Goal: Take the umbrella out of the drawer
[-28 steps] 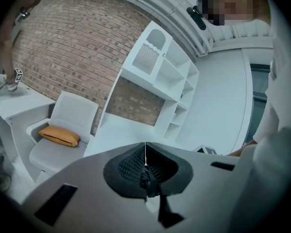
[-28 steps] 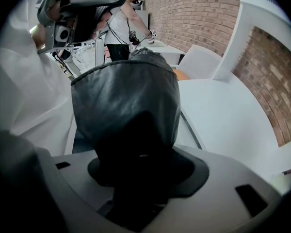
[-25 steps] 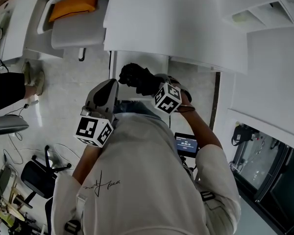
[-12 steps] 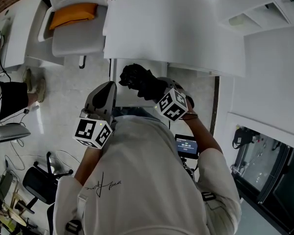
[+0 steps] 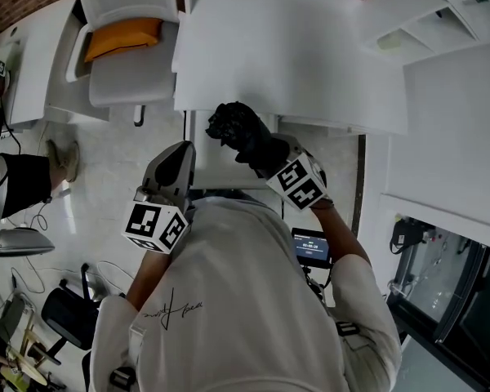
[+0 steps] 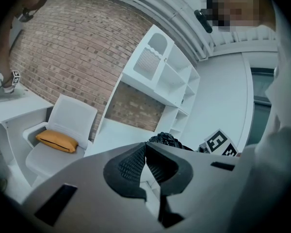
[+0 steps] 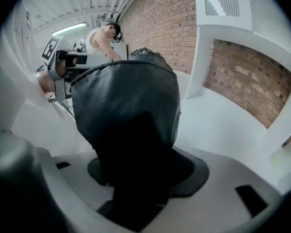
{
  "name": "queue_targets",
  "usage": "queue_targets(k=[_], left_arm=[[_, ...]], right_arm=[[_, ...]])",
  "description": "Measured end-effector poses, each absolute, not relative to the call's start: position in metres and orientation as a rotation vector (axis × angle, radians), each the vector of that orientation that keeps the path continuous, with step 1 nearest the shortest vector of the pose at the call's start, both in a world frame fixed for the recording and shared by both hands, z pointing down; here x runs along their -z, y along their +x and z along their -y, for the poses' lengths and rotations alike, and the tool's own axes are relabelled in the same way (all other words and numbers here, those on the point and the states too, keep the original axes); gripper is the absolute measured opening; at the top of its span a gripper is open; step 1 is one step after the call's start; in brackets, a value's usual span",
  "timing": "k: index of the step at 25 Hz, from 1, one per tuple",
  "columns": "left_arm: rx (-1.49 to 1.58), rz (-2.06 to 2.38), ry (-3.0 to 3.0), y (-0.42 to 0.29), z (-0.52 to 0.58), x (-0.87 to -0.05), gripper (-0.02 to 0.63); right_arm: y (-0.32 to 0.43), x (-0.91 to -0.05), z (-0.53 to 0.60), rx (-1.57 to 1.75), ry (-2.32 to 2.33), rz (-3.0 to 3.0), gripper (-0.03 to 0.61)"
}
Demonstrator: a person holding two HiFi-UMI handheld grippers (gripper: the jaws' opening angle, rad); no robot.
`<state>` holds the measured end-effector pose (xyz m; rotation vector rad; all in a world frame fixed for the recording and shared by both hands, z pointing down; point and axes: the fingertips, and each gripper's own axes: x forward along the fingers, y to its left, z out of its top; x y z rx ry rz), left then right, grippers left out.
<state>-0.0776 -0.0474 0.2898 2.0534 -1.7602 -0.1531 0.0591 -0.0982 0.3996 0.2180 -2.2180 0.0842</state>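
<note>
A black folded umbrella (image 5: pixel 238 131) sticks out of my right gripper (image 5: pixel 260 152), whose jaws are shut on it. In the right gripper view the umbrella (image 7: pixel 128 106) fills the middle and hides the fingertips of the right gripper (image 7: pixel 136 174). The bundle hangs above the white drawer (image 5: pixel 216 170) under the desk edge. My left gripper (image 5: pixel 186 149) sits just left of it, apart from the umbrella. In the left gripper view the left gripper (image 6: pixel 145 148) has its pads meeting with nothing between them, and the umbrella (image 6: pixel 166 140) shows beyond.
A white desk top (image 5: pixel 269 47) spans the middle. A white chair (image 5: pixel 131 72) with an orange cushion (image 5: pixel 122 33) stands at the left. White shelves (image 5: pixel 441 31) rise at the right. Another person (image 5: pixel 16 158) is at the far left, and a black chair base (image 5: pixel 65 309) lies on the floor.
My right gripper has risen with the umbrella, closer to the desk edge, and has rolled a little. The left gripper has barely moved.
</note>
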Motion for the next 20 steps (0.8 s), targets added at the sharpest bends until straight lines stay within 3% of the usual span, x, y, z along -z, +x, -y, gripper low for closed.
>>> queue_targets(k=[20], left_arm=[[0.192, 1.745, 2.098, -0.076, 0.062, -0.262, 0.017]], right_arm=[[0.092, -0.307, 0.128, -0.219, 0.620, 2.435, 0.233]])
